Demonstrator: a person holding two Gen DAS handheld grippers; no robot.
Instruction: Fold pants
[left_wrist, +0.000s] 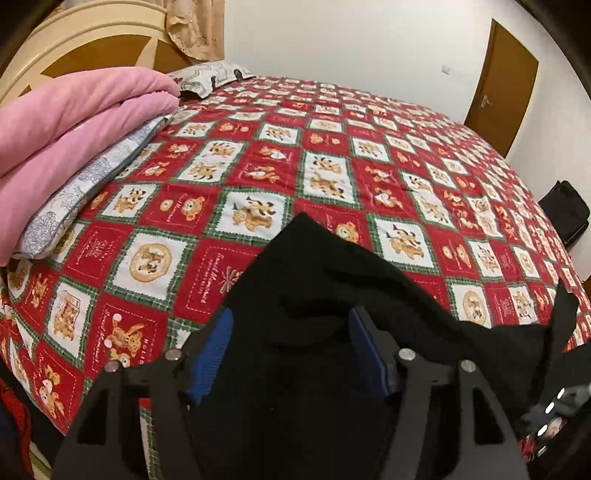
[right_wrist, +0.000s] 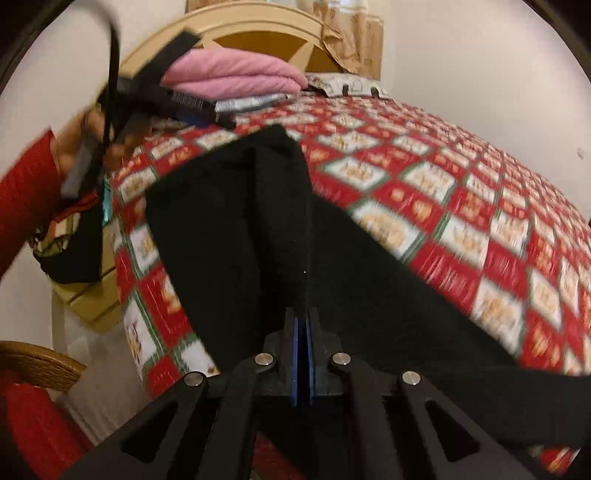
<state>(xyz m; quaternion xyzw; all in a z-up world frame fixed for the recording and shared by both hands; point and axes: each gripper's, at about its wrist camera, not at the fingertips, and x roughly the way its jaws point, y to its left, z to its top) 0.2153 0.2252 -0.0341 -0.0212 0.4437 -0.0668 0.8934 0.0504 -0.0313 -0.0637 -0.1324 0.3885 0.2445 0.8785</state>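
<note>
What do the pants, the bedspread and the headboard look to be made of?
Pants: black, matte, fuzzy cloth, probably knit or fleece; it drapes in soft folds.
Bedspread: printed woven cloth, likely cotton; flat, matte, lightly creased.
Headboard: apparently cream-painted wood with brown panels; hard, smooth, slightly glossy curve.

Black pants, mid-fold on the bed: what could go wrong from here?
1. The left hand-held gripper stands open around the black pants, pads not pressing, so that side may drop and sag.
2. The right hand-held gripper is shut on a thin fold of cloth; a hard pull might slip it.
3. The trailing cloth could drag and rumple the bedspread.
</note>
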